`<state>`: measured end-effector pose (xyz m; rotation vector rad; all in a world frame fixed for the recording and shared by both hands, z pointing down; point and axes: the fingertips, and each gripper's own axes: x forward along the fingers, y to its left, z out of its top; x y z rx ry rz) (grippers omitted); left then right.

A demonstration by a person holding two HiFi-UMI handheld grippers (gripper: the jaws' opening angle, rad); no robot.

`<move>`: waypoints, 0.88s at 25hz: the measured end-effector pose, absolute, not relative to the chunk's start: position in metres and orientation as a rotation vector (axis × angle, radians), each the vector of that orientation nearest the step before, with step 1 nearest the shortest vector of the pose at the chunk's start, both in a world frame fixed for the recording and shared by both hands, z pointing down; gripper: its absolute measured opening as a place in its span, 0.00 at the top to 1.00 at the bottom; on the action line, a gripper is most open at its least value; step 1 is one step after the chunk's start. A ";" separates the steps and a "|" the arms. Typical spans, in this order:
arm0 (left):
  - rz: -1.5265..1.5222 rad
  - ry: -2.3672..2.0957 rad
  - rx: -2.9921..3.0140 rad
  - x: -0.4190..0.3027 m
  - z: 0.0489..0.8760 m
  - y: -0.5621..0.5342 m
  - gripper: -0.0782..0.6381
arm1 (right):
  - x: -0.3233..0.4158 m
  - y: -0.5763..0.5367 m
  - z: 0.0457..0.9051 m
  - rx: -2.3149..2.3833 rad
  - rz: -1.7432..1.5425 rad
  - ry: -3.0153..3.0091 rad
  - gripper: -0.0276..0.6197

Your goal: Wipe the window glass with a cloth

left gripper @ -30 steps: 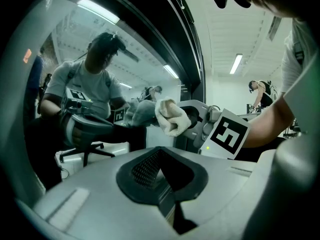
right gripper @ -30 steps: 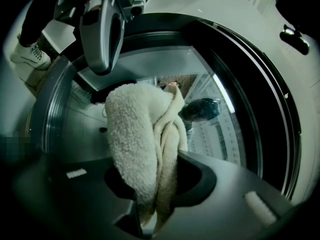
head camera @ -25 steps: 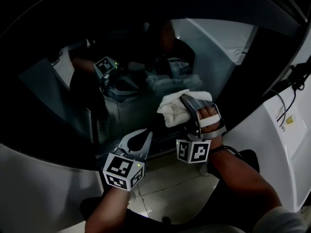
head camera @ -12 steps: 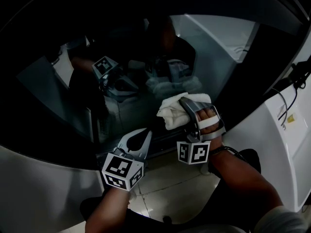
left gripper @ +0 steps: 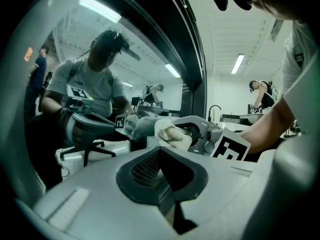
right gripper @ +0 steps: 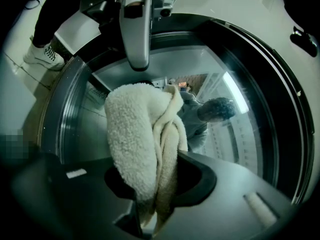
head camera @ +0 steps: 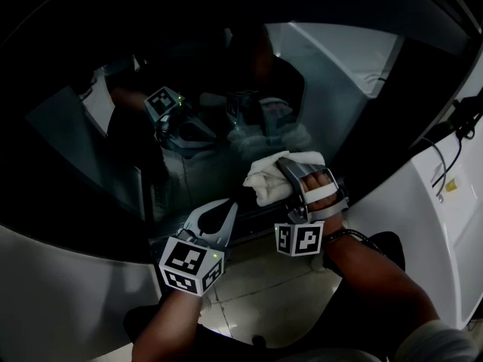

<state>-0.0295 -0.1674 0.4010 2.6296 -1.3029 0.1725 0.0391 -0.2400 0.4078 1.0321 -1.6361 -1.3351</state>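
Our right tongs point(head camera: 285, 163) are clenched on the white cloth point(head camera: 269, 175), which bulges past their tips and lies against the window glass point(head camera: 189, 119). Our left tongs point(head camera: 224, 211) are pressed together with nothing between them, below and left of the right pair, near the glass's lower edge. Only the right gripper view shows the cloth's folds wedged deep in the tongs. The left gripper view shows the cloth from the side.
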 end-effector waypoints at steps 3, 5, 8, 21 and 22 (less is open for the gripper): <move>0.171 -1.305 2.629 -0.029 0.400 -0.166 0.87 | 0.040 -0.239 0.415 1.017 -1.322 -1.639 0.78; 0.171 -1.306 2.626 -0.028 0.399 -0.166 0.87 | 0.040 -0.238 0.422 0.999 -1.310 -1.642 0.78; 0.173 -1.306 2.622 -0.027 0.397 -0.166 0.87 | 0.040 -0.238 0.426 0.991 -1.301 -1.648 0.78; 0.161 -1.309 2.624 -0.028 0.397 -0.168 0.87 | 0.039 -0.239 0.424 0.960 -1.237 -1.687 0.76; 0.161 -1.311 2.624 -0.028 0.396 -0.167 0.87 | 0.040 -0.239 0.424 0.951 -1.228 -1.686 0.76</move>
